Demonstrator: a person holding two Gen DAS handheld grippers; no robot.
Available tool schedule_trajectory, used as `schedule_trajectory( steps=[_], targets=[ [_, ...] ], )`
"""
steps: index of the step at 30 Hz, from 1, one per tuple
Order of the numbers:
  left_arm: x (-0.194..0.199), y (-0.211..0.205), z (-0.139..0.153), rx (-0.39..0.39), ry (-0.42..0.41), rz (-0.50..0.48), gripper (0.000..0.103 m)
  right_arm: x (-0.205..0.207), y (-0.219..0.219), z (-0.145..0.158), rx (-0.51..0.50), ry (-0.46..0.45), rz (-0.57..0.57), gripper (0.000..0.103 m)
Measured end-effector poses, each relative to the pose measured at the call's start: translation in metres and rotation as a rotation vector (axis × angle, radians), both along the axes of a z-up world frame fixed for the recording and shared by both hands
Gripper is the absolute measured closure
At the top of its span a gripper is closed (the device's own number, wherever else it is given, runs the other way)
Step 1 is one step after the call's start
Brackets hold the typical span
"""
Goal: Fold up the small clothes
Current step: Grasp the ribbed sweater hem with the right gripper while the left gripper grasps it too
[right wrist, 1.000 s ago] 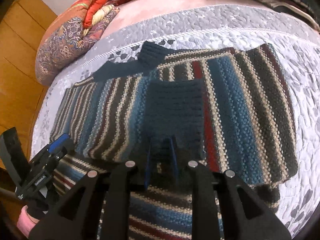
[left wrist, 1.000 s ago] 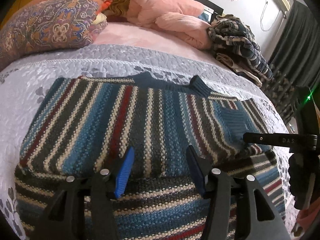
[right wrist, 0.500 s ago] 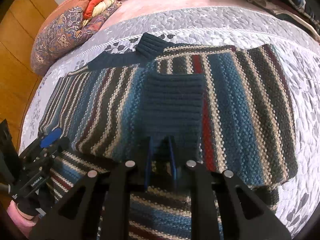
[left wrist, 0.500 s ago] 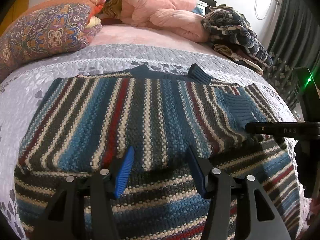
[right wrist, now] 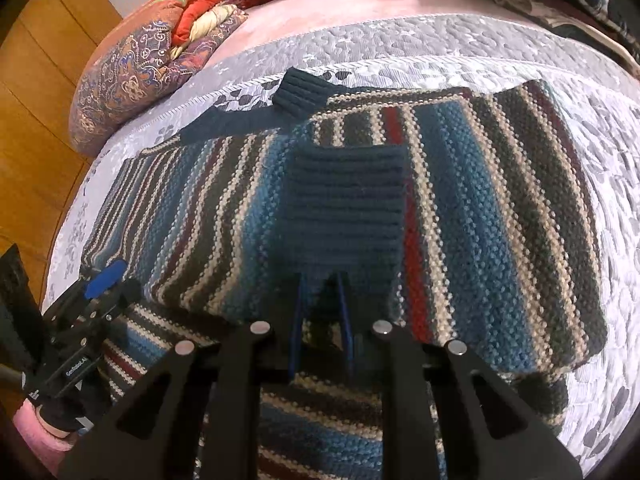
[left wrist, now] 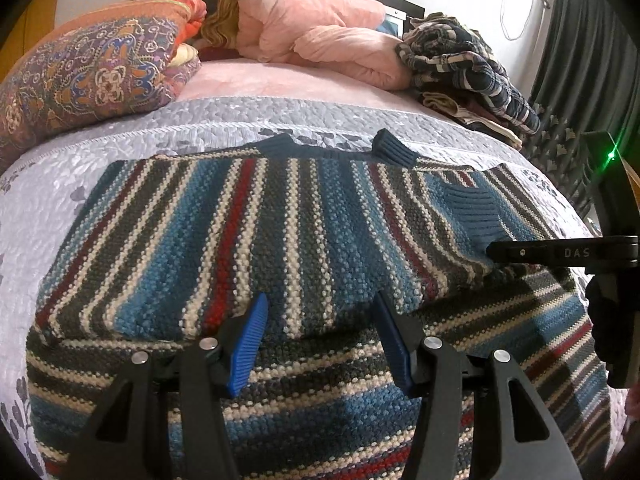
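A knit sweater [left wrist: 280, 232] striped in blue, grey, cream and red lies on the bed, its upper part folded over the lower part. My left gripper [left wrist: 320, 300] is open, its blue pads [left wrist: 248, 340] straddling the near edge of the fold with nothing pinched. The same gripper [right wrist: 104, 280] shows low at the left of the right wrist view. A dark blue ribbed cuff [right wrist: 344, 208] lies on top of the stripes. My right gripper [right wrist: 321, 304] is shut on the cuff's near edge, and its finger [left wrist: 520, 251] comes in from the right in the left wrist view. A second cuff [left wrist: 394, 148] sticks out at the far edge.
The sweater rests on a grey quilted cover [left wrist: 120, 136]. At the head of the bed are a patterned pillow [left wrist: 92, 76], a pink duvet [left wrist: 316, 36] and a pile of dark checked clothes [left wrist: 468, 64]. A dark curtain [left wrist: 580, 40] hangs at the right, and wooden floor [right wrist: 32, 120] runs along the left.
Both cameras have come a little closer to the sweater. The left gripper stays open at the fold edge, and the right stays shut on the cuff.
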State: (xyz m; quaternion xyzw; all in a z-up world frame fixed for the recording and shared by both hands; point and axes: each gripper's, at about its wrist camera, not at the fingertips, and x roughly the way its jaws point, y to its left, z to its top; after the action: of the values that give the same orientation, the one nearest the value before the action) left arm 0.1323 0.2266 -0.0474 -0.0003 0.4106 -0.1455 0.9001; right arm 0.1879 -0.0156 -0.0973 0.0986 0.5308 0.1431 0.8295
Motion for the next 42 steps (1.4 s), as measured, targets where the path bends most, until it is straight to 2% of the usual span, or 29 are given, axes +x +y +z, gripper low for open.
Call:
schedule_trajectory(
  steps=[15, 19, 22, 24, 28, 32, 35, 37, 40, 42],
  targets=[
    [-0.001, -0.001, 0.001, 0.008, -0.002, 0.001, 0.047, -0.001, 0.003, -0.001, -0.004, -0.012, -0.007, 0.087],
    [-0.001, -0.002, 0.002, 0.013, 0.004, 0.005, 0.047, 0.0, -0.002, 0.001, 0.027, -0.01, -0.025, 0.086],
    [-0.003, 0.001, 0.008, 0.0, 0.032, 0.022, 0.047, -0.002, -0.008, 0.01, 0.07, 0.003, -0.046, 0.077],
    [-0.006, 0.007, 0.016, -0.027, 0.067, 0.04, 0.046, -0.007, -0.011, 0.023, 0.055, -0.001, -0.06, 0.059],
    [-0.02, 0.024, 0.032, -0.047, 0.145, 0.087, 0.04, -0.027, -0.013, 0.052, 0.004, -0.022, -0.029, 0.058],
    [-0.046, 0.039, 0.043, -0.016, 0.233, 0.129, 0.039, -0.061, -0.021, 0.073, -0.015, 0.032, -0.012, 0.056],
    [-0.075, 0.051, 0.048, 0.046, 0.307, 0.176, 0.037, -0.091, -0.027, 0.078, 0.003, 0.085, 0.001, 0.055],
    [-0.096, 0.063, 0.049, 0.049, 0.371, 0.195, 0.036, -0.118, -0.032, 0.079, -0.002, 0.134, 0.007, 0.054],
    [-0.127, 0.077, 0.046, 0.094, 0.482, 0.254, 0.036, -0.158, -0.043, 0.075, 0.024, 0.196, -0.001, 0.053],
    [-0.146, 0.083, 0.043, 0.098, 0.57, 0.282, 0.036, -0.184, -0.052, 0.07, 0.051, 0.244, -0.023, 0.053]
  ],
)
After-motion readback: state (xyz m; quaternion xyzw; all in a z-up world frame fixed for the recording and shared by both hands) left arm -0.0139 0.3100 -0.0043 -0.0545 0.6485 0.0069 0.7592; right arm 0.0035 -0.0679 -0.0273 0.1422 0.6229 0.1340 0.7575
